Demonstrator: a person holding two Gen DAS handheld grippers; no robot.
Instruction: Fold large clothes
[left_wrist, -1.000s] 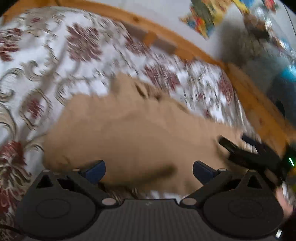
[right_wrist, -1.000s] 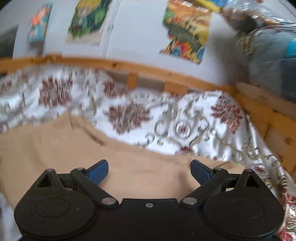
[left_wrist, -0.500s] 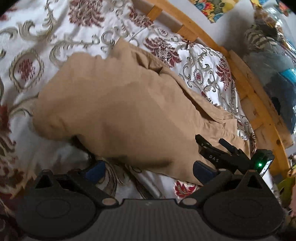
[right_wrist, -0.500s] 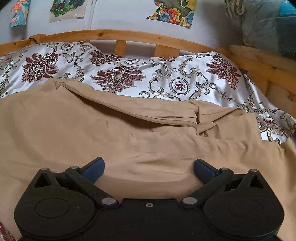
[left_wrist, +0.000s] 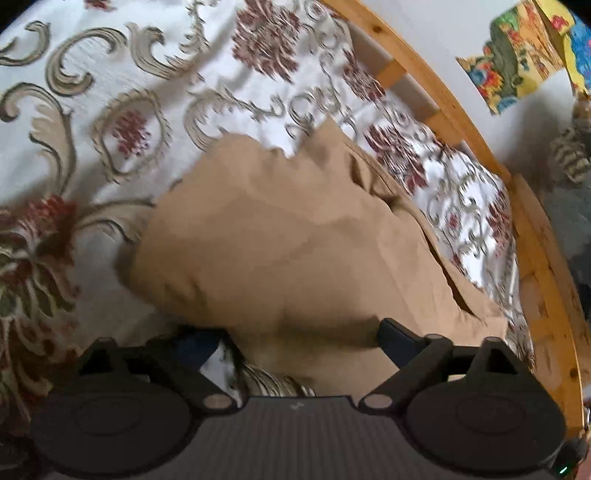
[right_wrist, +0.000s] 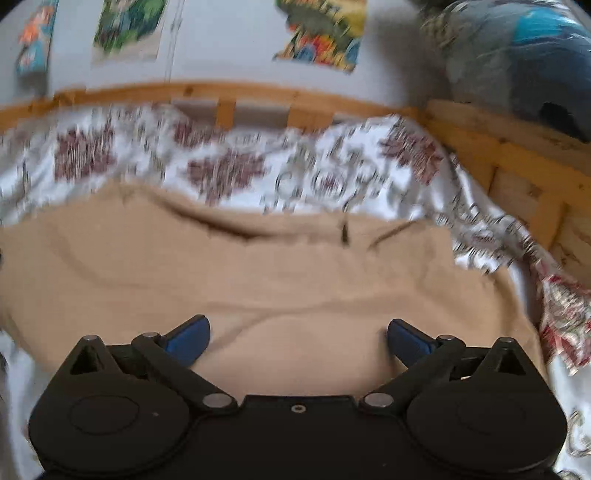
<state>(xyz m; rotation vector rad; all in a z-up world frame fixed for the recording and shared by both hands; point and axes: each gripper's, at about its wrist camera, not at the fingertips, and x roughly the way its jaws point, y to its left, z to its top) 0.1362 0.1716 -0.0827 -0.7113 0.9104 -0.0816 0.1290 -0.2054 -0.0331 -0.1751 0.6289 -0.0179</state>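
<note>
A tan garment (left_wrist: 295, 243) lies partly folded on the patterned bedspread (left_wrist: 110, 92). In the left wrist view my left gripper (left_wrist: 291, 343) hangs just over the garment's near edge; its jaws are closing, the cloth's hem lies between them, and the pads are not pressing on it. The left blue pad (left_wrist: 192, 347) sits in shadow beside the hem. In the right wrist view the garment (right_wrist: 280, 266) spreads wide, and my right gripper (right_wrist: 297, 338) stands open low over its near part, blue pads (right_wrist: 188, 338) wide apart with nothing pinched.
A wooden bed rail (left_wrist: 443, 103) curves along the far side, also the rail (right_wrist: 258, 99) in the right wrist view, with a side board (right_wrist: 517, 170) at the right. Colourful pictures (right_wrist: 321, 33) hang on the wall. A bagged bundle (right_wrist: 535, 62) sits at top right.
Both grippers have come down and nearer to the garment's near edge. The left view rolled. The right gripper, seen in the left view half a second ago, has left it.
</note>
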